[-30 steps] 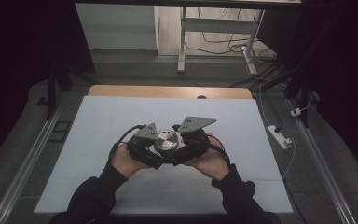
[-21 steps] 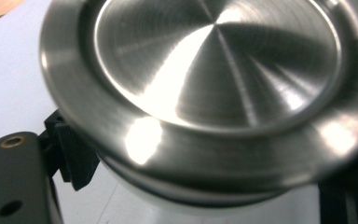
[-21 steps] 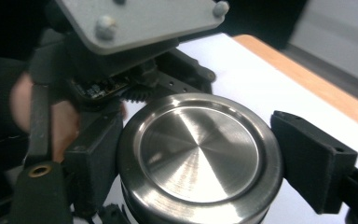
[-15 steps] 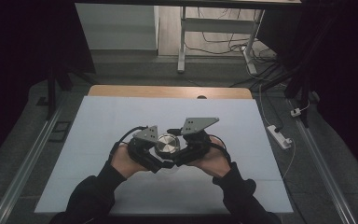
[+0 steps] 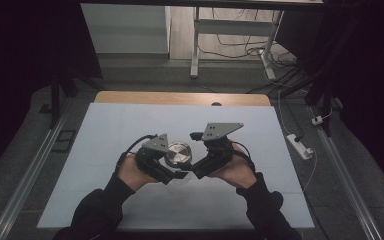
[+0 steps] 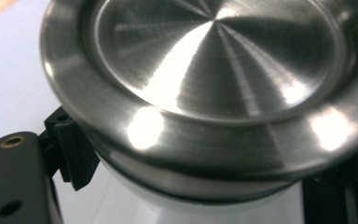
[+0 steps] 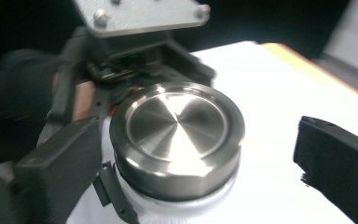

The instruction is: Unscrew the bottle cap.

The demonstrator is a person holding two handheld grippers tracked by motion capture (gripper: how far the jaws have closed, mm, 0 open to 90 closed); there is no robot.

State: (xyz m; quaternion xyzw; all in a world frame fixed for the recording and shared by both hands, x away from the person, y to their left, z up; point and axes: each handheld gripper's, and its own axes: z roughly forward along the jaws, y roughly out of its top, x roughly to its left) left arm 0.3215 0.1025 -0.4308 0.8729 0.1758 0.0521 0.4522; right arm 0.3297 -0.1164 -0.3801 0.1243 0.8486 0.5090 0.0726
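Left tongs (image 5: 172,172): clenched on the white jar, just under its round shiny metal lid (image 5: 178,153); a black jaw presses the jar's side.
Right tongs (image 5: 192,172): jaws have just been opening; they stand wide and apart from the lid, which sits between them.
Jar: white body (image 7: 186,200), held up above the pale blue bench (image 5: 260,200), near the middle.

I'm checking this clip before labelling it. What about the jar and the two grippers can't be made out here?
- Jar body: cut off by the bottom edge in the right gripper view; hidden under the metal lid in the high view.
- Left gripper pads: hidden by the lid in the left gripper view.
- Right gripper tips: too small in the high view.
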